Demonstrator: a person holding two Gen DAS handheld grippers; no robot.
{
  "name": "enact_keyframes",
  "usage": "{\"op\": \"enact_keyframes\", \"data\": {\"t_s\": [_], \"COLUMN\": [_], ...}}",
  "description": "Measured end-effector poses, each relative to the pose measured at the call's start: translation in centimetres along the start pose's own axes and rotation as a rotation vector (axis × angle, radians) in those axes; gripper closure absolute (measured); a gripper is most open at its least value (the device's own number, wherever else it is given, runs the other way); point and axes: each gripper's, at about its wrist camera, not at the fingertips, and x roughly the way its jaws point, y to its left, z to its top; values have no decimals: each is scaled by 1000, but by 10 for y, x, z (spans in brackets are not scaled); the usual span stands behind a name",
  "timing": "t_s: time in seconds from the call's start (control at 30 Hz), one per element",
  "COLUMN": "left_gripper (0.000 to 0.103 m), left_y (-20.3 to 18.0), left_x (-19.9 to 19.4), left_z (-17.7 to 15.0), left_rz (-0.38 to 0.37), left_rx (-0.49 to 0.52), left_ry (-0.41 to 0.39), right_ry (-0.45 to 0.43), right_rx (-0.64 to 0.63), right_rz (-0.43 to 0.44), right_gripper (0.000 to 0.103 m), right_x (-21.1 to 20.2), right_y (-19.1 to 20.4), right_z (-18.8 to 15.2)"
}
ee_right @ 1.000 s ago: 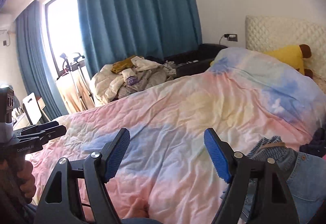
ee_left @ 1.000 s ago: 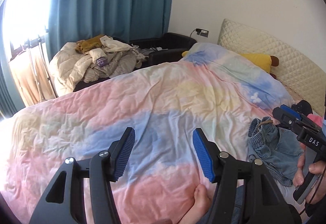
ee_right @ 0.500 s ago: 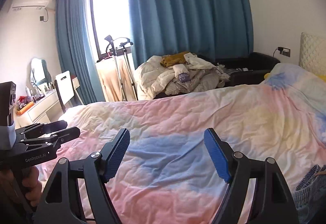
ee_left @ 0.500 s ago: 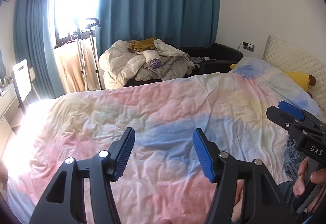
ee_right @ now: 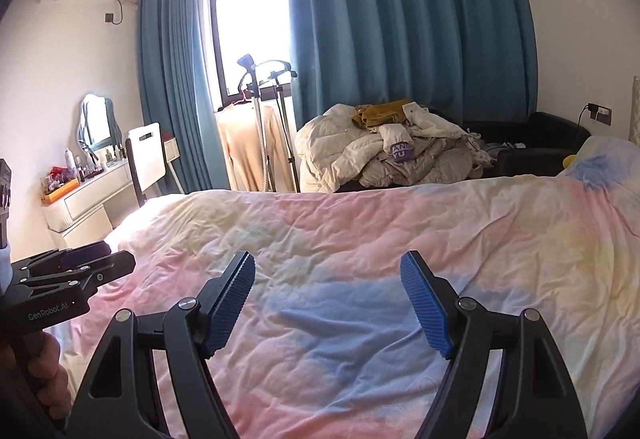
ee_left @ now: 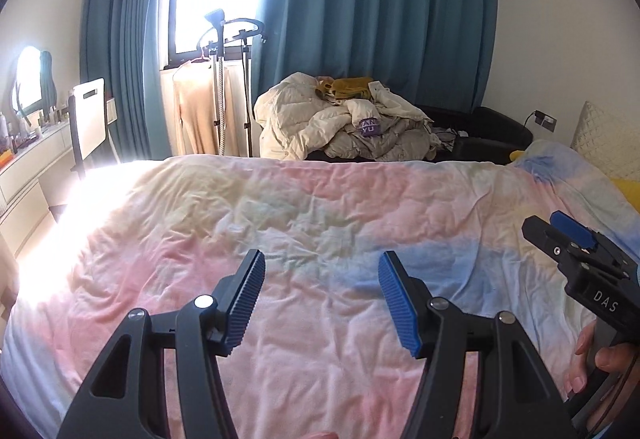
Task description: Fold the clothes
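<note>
Both grippers hang over the bed (ee_left: 320, 207), jaws spread wide, nothing between the blue pads. Left gripper (ee_left: 320, 303) points across the pink, blue and yellow quilt (ee_right: 360, 239) toward the far edge; right gripper (ee_right: 328, 303) does the same beside it, each showing at the edge of the other's view with a hand on its handle. No garment on the quilt within either view. Clothes to fold: only a heap (ee_left: 348, 123) of pale coats and tops with a mustard piece on top, on the dark sofa (ee_right: 552, 147) past the far side of the bed, well apart from both grippers. Which items in that heap are separate pieces, can't tell at this range. A beige garment (ee_right: 248, 147) hangs on a stand by the window, teal curtains (ee_left: 380, 11) behind.
</note>
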Motion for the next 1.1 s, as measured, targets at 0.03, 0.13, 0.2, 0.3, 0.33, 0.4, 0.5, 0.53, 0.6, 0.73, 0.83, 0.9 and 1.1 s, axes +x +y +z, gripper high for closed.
{"op": "enact_keyframes", "data": {"t_s": [0.03, 0.13, 0.2, 0.3, 0.33, 0.4, 0.5, 0.53, 0.6, 0.73, 0.83, 0.9, 1.1], "left_gripper": [42, 42, 42, 42, 42, 42, 42, 42, 42, 42, 42, 42, 42], "left_y": [3, 12, 18, 24, 25, 28, 27, 26, 23, 21, 21, 21, 21], "left_x": [4, 14, 21, 28, 29, 32, 38, 39, 42, 46, 46, 45, 43], "left_z": [-2, -11, -17, -23, -23, -24, -26, -27, -28, -31, -31, -31, -31], "left_rz": [3, 18, 39, 69, 81, 95, 119, 128, 135, 122, 111, 109, 105], "left_rx": [-11, -50, -80, -98, -103, -114, -104, -93, -79, -79, -81, -82, -86], "left_ry": [0, 7, 14, 20, 18, 19, 25, 29, 40, 62, 67, 65, 60], "right_ry": [-2, -8, -3, -4, -5, -4, 17, 27, 43, 64, 80, 83, 87], "right_rx": [-2, -10, -15, -37, -44, -49, -36, -31, -10, 15, 23, 22, 6], "right_rz": [2, 12, 7, -7, -12, -16, -8, -11, -6, -15, -14, -15, -18], "right_gripper": [26, 26, 26, 26, 26, 26, 26, 26, 26, 26, 26, 26, 26], "right_x": [5, 15, 19, 21, 22, 26, 34, 37, 41, 46, 49, 50, 49], "right_y": [-1, -2, -2, -3, -3, -3, -7, -8, -13, -19, -21, -20, -17], "right_z": [-3, -13, -21, -28, -29, -30, -33, -34, -36, -37, -39, -39, -40]}}
